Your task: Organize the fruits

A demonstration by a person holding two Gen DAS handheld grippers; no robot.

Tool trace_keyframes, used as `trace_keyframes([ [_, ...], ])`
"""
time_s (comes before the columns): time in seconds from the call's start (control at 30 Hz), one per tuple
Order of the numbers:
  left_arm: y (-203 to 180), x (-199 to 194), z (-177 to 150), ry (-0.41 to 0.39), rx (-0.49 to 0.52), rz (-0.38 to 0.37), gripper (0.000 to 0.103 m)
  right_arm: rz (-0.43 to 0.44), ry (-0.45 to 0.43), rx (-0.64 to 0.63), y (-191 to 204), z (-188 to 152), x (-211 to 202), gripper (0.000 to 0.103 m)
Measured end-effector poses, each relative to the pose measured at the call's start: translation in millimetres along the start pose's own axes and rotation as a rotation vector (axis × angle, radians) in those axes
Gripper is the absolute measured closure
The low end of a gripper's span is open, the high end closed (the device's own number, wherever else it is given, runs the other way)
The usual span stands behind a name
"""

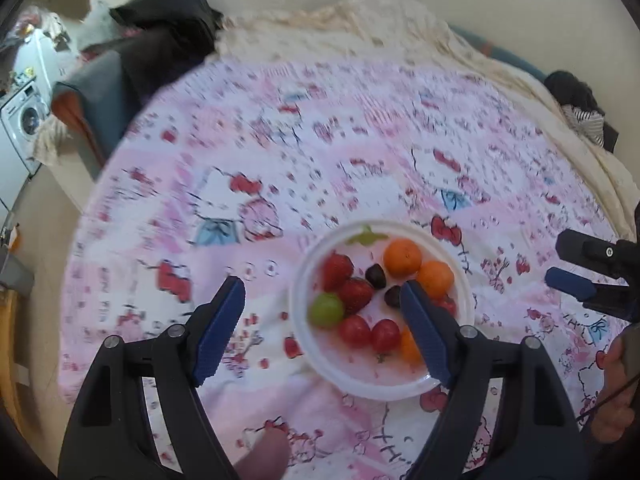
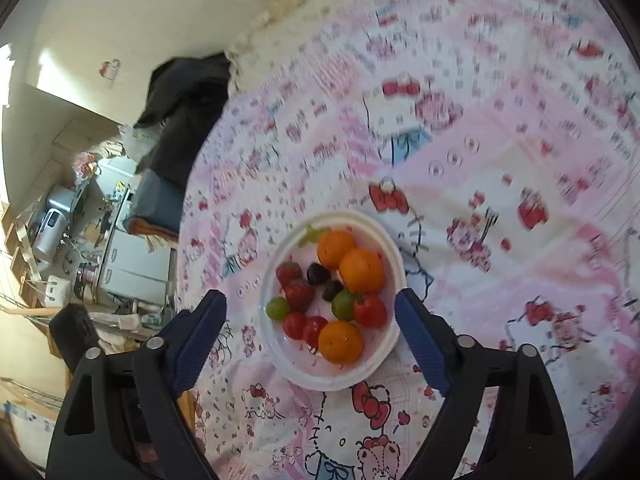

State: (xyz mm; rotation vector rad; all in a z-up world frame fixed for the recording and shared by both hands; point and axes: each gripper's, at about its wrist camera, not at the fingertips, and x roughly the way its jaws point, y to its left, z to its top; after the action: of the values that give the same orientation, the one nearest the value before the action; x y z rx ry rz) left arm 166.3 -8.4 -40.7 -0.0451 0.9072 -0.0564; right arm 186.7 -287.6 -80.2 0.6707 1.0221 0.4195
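Note:
A white plate (image 1: 384,392) sits on the pink cartoon-print cloth (image 1: 320,140). It holds oranges (image 1: 402,256), strawberries (image 1: 355,294), a green grape (image 1: 327,310), cherry tomatoes (image 1: 354,330) and dark grapes (image 1: 376,275). My left gripper (image 1: 322,285) hangs open above the plate's left half with nothing between its fingers. My right gripper (image 2: 310,297) is also open, its fingers straddling the plate (image 2: 320,380) from above without touching it. In the right wrist view I see three oranges (image 2: 341,342), two green grapes (image 2: 343,305) and tomatoes (image 2: 370,311). The right gripper (image 1: 568,280) also shows at the left wrist view's right edge.
A dark garment (image 1: 168,32) lies at the cloth's far left corner, and a cream lace blanket (image 1: 360,24) runs along the back. More dark clothes (image 1: 572,88) sit far right. A washing machine (image 1: 24,124) and cluttered shelves (image 2: 80,240) stand beyond the left edge.

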Motion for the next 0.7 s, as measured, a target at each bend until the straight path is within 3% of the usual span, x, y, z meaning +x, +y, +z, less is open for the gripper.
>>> trace_keyframes([
  [0.17,12,-38,-6,-0.057,-0.026,0.022,0.016,-0.018,-0.057,-0.108,22,-10,-27,0.012],
  [0.3,16,-64,-15,-0.103,-0.027,0.037,0.007,-0.057,-0.112,-0.21,40,-25,-45,0.004],
  [0.5,20,-99,-36,-0.175,-0.047,0.035,0.006,-0.139,-0.138,-0.324,56,-56,-59,0.004],
  [0.7,15,-116,-57,-0.198,-0.061,0.044,0.006,-0.188,-0.17,-0.38,62,-87,-73,0.003],
])
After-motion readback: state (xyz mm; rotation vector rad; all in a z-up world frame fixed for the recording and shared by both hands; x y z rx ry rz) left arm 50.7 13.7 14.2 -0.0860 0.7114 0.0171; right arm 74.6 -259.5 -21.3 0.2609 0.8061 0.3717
